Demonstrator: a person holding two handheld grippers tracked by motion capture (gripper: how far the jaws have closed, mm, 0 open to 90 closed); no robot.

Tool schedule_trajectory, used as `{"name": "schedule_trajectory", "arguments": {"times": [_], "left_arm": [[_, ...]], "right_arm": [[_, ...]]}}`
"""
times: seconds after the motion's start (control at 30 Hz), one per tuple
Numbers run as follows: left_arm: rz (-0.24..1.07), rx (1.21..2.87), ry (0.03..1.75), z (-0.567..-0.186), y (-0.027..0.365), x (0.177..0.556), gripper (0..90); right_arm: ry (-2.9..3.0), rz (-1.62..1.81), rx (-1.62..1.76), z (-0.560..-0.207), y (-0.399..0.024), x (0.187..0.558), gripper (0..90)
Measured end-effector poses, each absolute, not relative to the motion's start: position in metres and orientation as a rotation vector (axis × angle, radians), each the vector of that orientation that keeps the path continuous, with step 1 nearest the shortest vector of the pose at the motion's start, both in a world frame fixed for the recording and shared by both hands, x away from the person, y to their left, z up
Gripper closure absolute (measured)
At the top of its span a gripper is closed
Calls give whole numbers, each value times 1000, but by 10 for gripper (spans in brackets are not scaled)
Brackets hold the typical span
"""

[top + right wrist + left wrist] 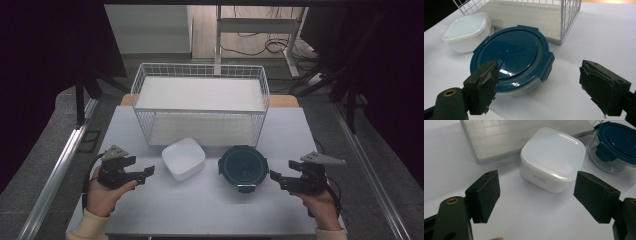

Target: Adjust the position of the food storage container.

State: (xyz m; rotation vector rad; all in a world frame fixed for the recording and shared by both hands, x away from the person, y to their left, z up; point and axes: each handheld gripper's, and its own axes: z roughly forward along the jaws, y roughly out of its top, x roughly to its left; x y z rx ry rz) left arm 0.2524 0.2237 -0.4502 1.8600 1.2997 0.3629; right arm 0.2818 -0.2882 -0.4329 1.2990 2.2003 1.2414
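Observation:
A white square lidded box (183,158) sits mid-table, in front of the wire rack. To its right stands a round glass container with a dark blue clip lid (243,166). My left gripper (149,172) hovers left of the white box (554,157), jaws open and empty, pointing at it. On the other side my right gripper (274,176) is just right of the blue-lidded container (510,57), jaws open with nothing between them. In the left gripper view the blue-lidded container (616,145) shows at the top right. The white box (466,31) lies beyond the blue lid in the right gripper view.
A white wire rack (200,102) with two shelves stands at the back of the white table (200,210). Its lower shelf board (519,135) and wire corner (566,20) lie close behind the containers. Metal rails run along both table sides.

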Motion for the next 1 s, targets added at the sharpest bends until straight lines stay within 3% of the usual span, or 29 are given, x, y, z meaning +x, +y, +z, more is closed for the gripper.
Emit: {"name": "schedule_trajectory", "arguments": {"times": [1.0], "left_arm": [[329, 1854, 1294, -450, 234, 247, 188]], "right_arm": [[2271, 1169, 1334, -441, -287, 293, 262]]}}
